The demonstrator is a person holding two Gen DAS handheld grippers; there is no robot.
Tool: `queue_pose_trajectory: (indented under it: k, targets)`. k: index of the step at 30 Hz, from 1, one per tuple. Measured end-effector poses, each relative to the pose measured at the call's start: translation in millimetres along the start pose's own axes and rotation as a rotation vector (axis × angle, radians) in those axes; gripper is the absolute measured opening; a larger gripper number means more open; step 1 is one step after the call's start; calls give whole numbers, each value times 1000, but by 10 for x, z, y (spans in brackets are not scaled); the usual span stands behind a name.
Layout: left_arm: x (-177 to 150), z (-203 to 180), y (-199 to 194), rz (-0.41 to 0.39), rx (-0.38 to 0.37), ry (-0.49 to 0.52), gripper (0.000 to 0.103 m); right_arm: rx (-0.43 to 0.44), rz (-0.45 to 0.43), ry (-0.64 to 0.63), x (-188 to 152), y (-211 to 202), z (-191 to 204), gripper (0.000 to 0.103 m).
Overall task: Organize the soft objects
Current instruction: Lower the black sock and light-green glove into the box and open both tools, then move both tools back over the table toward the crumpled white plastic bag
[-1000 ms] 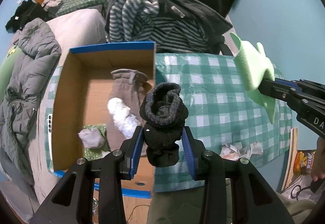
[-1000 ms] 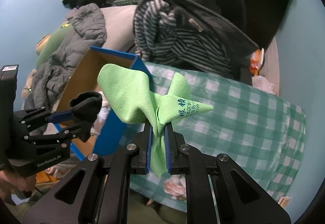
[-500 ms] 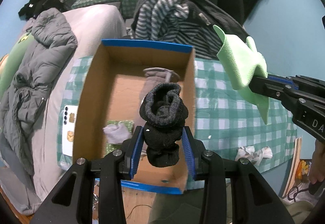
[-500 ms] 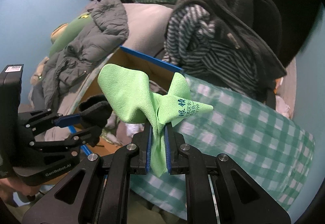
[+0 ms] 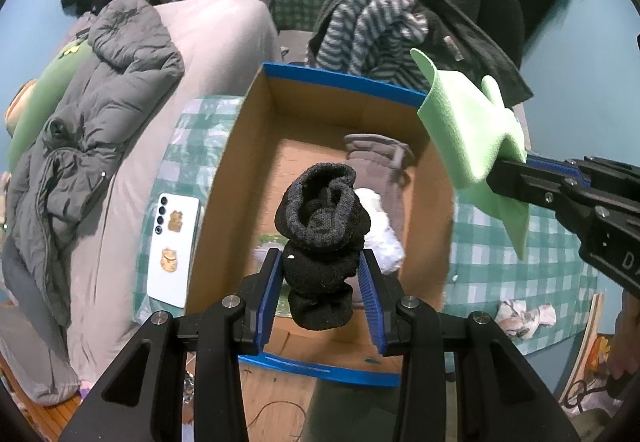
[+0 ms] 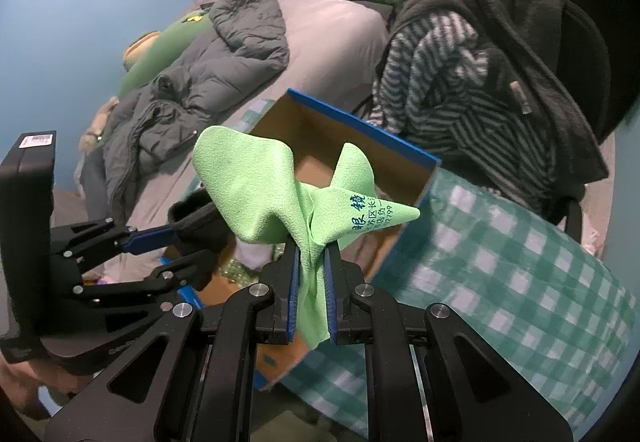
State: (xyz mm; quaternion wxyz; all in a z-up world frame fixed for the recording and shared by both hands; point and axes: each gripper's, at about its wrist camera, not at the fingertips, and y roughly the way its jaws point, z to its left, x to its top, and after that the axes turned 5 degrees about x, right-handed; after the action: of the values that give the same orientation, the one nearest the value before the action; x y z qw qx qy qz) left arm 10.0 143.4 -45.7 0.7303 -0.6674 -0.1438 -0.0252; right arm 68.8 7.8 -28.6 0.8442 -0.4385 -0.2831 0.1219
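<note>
The left gripper (image 5: 320, 284) holds its fingers clamped on a rolled black sock (image 5: 320, 242), which hangs above the open cardboard box (image 5: 344, 81). The right gripper (image 6: 311, 282) has its fingers pressed together on a green cloth (image 6: 260, 193), above the right edge of the box. A grey sock (image 5: 380, 157) lies inside the box.

Two claws: left claw (image 5: 320, 282), right claw (image 6: 311, 290). One rolled black sock (image 5: 320, 238). One green cloth (image 6: 280, 197). One cardboard box (image 5: 224, 193), centre of frame. Inside it, one grey garment (image 5: 380, 161), one white soft item (image 5: 380, 230); a further green-patterned item at the lower middle is mostly hidden. One white phone (image 5: 172, 246), left of the box. One crumpled wad (image 5: 524, 316), lower right. One grey puffer jacket (image 5: 80, 113), upper left.
</note>
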Motion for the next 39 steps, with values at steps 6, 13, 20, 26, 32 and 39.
queue_pose_trajectory:
  k: [6,13,20,26,32,39]
  targets:
    - [55,144,165,22,13,-22,38,27,40,1,86,261,96,11]
    - [75,229,328,50,13,-48,39,48,75,23,154,517,112,11]
    - [91,262,468,74,21,-59,39,57,105,75,182,684,8,13]
    - [97,279,500,78,32,-68,46,25,102,75,186,678,-11,33]
    - [85,299,462,73,44,-77,51,11,88,85,171,605,-54,42]
    - [47,235,340,61,49,-63,53,-14,68,79,119,444,-66,50]
